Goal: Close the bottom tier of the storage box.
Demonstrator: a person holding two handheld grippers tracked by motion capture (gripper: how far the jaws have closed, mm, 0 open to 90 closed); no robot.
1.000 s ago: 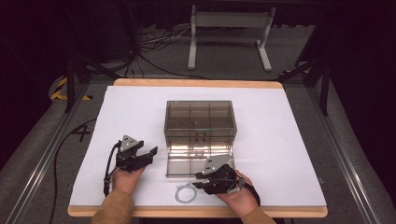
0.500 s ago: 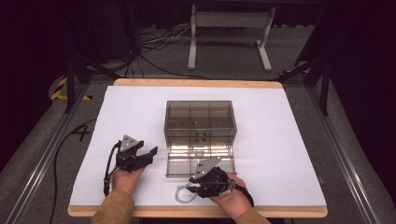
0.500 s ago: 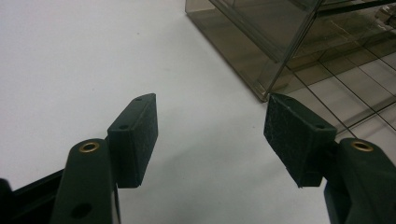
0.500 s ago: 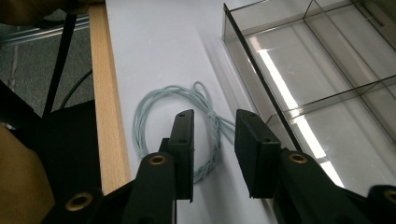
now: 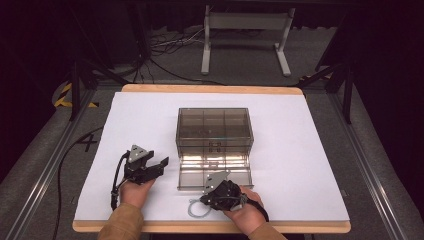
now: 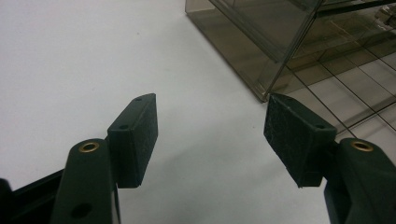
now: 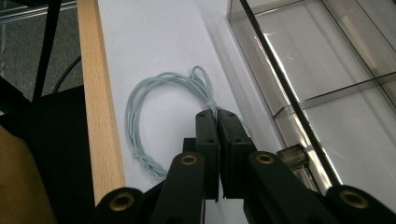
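At the near edge of the bench, the right hand-held gripper has its jaws pressed together on a strand of the pale coiled cord, which lies flat on the white sheet between the wooden rim and the smoky clear organizer box. The box's open lid lies just beside the cord. Left of it, the left hand-held gripper is spread wide, empty, over bare sheet near the box's corner.

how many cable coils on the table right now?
1. A single pale blue-grey cable coil lies at the table's near edge, just in front of the pulled-out drawer; the right gripper is shut on its strands. More could be hidden inside the tinted organiser box.
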